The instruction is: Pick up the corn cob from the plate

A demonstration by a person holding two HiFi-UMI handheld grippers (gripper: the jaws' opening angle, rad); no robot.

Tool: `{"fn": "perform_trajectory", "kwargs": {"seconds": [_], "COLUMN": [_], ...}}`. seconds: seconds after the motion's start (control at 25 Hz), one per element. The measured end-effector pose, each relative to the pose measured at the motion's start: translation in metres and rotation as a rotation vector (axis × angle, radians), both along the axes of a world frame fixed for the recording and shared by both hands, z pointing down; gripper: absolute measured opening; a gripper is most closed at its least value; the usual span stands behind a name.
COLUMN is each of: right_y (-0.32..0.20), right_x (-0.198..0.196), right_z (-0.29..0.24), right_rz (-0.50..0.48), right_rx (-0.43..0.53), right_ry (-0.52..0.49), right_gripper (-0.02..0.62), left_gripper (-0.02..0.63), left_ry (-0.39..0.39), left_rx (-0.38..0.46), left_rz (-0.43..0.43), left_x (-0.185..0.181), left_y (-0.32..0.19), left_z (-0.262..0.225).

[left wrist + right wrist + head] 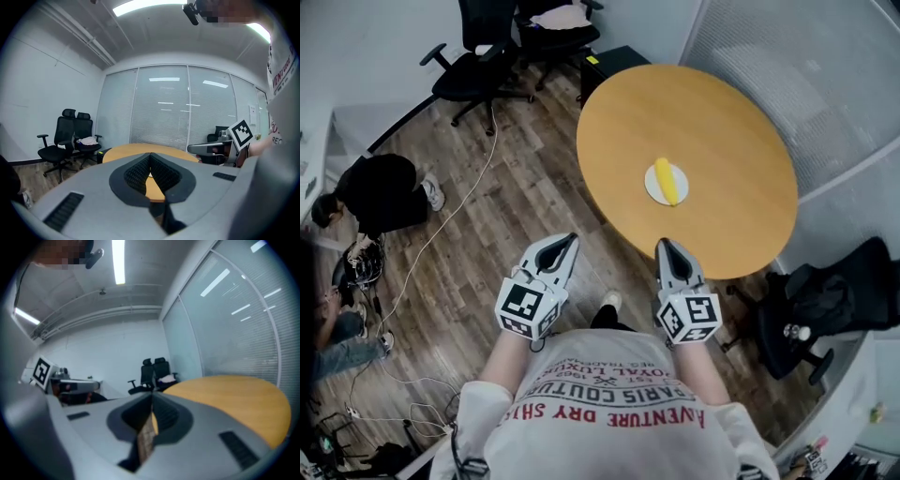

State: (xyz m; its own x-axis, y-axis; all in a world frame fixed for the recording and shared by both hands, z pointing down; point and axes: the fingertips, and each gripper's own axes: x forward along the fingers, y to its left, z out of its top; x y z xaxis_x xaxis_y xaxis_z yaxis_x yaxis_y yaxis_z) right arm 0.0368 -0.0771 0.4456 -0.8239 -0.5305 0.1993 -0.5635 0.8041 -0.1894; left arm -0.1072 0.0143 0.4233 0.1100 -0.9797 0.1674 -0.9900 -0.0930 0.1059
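A yellow corn cob [667,180] lies on a small white plate [653,187] near the middle of a round wooden table [722,122]. Both grippers hover over the wood floor, short of the table's near edge. My left gripper [570,240] is shut with nothing in it, and its tips meet in the left gripper view [150,155]. My right gripper [662,245] is also shut and empty, jaws together in the right gripper view [152,395]. The table edge shows beyond each pair of jaws [136,150] [234,394]. Neither gripper view shows the cob or the plate.
Black office chairs [483,56] stand beyond the table's far left. Another dark chair [825,300] stands at its right, by a glass wall with blinds. A person [380,192] sits on the floor at the left. Cables [441,234] trail across the wood floor.
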Motion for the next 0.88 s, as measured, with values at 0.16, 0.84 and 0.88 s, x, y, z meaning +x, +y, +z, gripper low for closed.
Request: {"fn": "perform_trajectory", "kwargs": {"seconds": [0.16,0.84,0.88], "right_y": [-0.054,-0.191,-0.198], "right_x": [-0.013,-0.021,-0.022], "right_z": [-0.002,0.04,0.043], "right_rz": [-0.001,0.145,0.162], "right_rx": [0.008,-0.102,-0.111], "right_ry": [0.006,0.128,0.135], "right_gripper": [0.029,0.031,0.031], "left_gripper": [0.035,0.035,0.035], "left_ry": [0.003,0.074,0.076], "left_rx": [0.009,-0.034,-0.041], "left_rz": [-0.015,0.194,0.214], "left_x": [-0.019,-0.031,-0.034], "left_y": [-0.051,-0.238,-0.248], "left_z": [-0.003,0.022,0.023]}}
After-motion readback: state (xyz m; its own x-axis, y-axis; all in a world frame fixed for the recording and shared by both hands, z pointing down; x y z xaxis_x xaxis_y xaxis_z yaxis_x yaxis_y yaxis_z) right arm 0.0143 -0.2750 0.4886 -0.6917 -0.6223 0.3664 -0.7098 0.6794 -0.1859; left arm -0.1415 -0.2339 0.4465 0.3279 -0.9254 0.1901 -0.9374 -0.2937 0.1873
